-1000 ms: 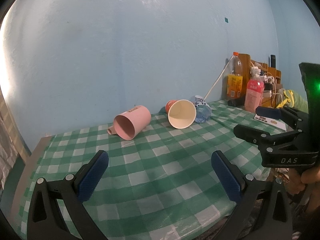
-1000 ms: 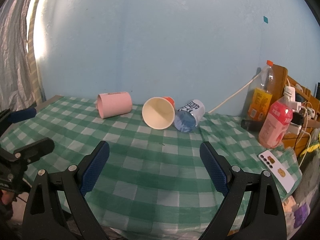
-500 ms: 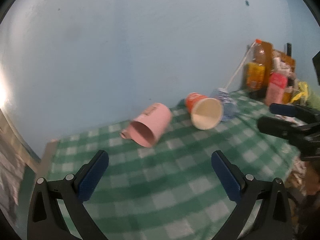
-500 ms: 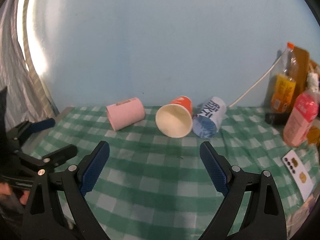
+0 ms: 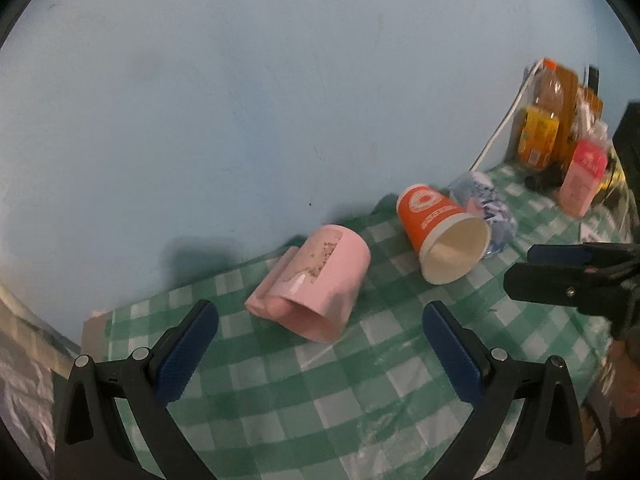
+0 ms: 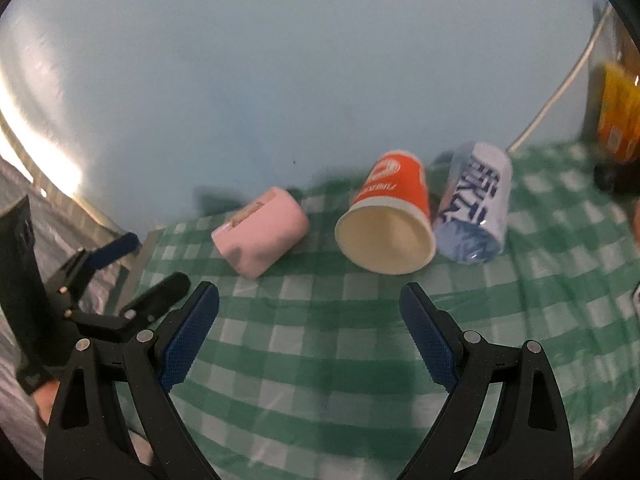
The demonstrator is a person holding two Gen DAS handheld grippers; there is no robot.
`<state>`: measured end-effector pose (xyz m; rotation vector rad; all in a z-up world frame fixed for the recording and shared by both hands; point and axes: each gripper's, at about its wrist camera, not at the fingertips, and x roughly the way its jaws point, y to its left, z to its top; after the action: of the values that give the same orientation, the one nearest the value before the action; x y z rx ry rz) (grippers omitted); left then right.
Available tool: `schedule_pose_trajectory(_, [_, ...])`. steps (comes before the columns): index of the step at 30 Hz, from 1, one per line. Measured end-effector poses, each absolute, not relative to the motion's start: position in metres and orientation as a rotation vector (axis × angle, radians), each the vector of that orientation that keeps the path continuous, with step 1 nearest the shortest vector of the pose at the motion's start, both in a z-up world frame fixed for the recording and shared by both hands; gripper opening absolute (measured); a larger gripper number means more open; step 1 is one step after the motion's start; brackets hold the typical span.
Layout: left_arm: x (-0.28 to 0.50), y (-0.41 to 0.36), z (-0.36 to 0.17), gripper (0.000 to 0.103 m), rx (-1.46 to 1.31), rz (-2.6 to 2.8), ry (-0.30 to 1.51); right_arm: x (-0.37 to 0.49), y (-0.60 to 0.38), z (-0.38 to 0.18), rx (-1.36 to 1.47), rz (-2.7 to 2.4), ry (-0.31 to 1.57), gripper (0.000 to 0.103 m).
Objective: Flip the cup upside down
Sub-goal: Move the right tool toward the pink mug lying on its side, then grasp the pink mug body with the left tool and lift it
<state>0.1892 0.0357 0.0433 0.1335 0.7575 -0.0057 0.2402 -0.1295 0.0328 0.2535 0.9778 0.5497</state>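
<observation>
Three cups lie on their sides on the green checked tablecloth point(image 5: 320, 400), near the blue wall. A pink mug point(image 5: 316, 284) point(image 6: 260, 232) is at the left, its mouth towards me. An orange paper cup point(image 5: 440, 232) point(image 6: 392, 216) is in the middle. A blue and white cup point(image 5: 484, 208) point(image 6: 476, 212) lies right of it. My left gripper point(image 5: 320, 348) is open and empty, just in front of the pink mug. My right gripper point(image 6: 310, 340) is open and empty, in front of the orange cup.
Bottles stand at the table's right end: an orange drink bottle point(image 5: 540, 128) and a pink one point(image 5: 580, 184), with a white cable point(image 5: 500, 132) along the wall. The table's left edge point(image 6: 144, 256) meets a grey curtain.
Both grippers have moved forward and higher over the table towards the cups. The cups have not moved. Both grippers stay open.
</observation>
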Motion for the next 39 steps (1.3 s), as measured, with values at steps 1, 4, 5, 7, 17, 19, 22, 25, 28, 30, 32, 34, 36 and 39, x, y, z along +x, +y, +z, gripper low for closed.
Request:
schedule_pose_trajectory(1, [0.195,0.034,0.041,0.103,0.15,0.006,0.768,0.247,-0.13,0.03,0.288,0.555,1.006,0.091])
schedule_pose_trajectory(4, [0.213,0.029,0.034,0.103,0.202,0.027,0.803,0.26,-0.126,0.021,0.358,0.557,1.075,0.091])
schedule_pose_trajectory(5, [0.221,0.027,0.029,0.103,0.219,0.038,0.827,0.263,-0.125,0.019,0.368,0.556,1.088,0.091])
schedule_pose_trajectory(7, [0.231,0.026,0.023,0.103,0.235,0.042,0.853,0.267,-0.123,0.016,0.383,0.544,1.102,0.091])
schedule_pose_trajectory(17, [0.274,0.026,-0.008,0.103,0.271,0.072,0.947,0.288,-0.115,-0.001,0.457,0.493,1.154,0.091])
schedule_pose_trajectory(19, [0.279,0.027,-0.013,0.103,0.273,0.064,0.962,0.291,-0.112,-0.005,0.447,0.488,1.16,0.091])
schedule_pose_trajectory(22, [0.287,0.026,-0.022,0.103,0.287,0.061,0.987,0.293,-0.114,-0.007,0.438,0.48,1.166,0.091])
schedule_pose_trajectory(25, [0.292,0.026,-0.026,0.103,0.282,0.044,0.992,0.297,-0.11,-0.016,0.433,0.463,1.173,0.091])
schedule_pose_trajectory(28, [0.298,0.021,-0.029,0.103,0.301,0.018,0.986,0.298,-0.109,-0.017,0.41,0.457,1.172,0.091])
schedule_pose_trajectory(30, [0.304,0.018,-0.038,0.103,0.322,0.017,0.992,0.296,-0.109,-0.017,0.395,0.456,1.171,0.091])
schedule_pose_trajectory(32, [0.304,0.013,-0.042,0.095,0.335,0.011,0.992,0.295,-0.111,-0.019,0.387,0.452,1.167,0.091])
schedule_pose_trajectory(34, [0.306,0.006,-0.045,0.086,0.365,0.021,0.998,0.296,-0.114,-0.02,0.386,0.451,1.164,0.091])
schedule_pose_trajectory(36, [0.304,0.002,-0.045,0.083,0.391,0.023,0.985,0.298,-0.117,-0.02,0.388,0.452,1.165,0.091])
schedule_pose_trajectory(39, [0.301,-0.002,-0.044,0.079,0.394,0.002,0.974,0.291,-0.123,-0.013,0.376,0.454,1.16,0.091])
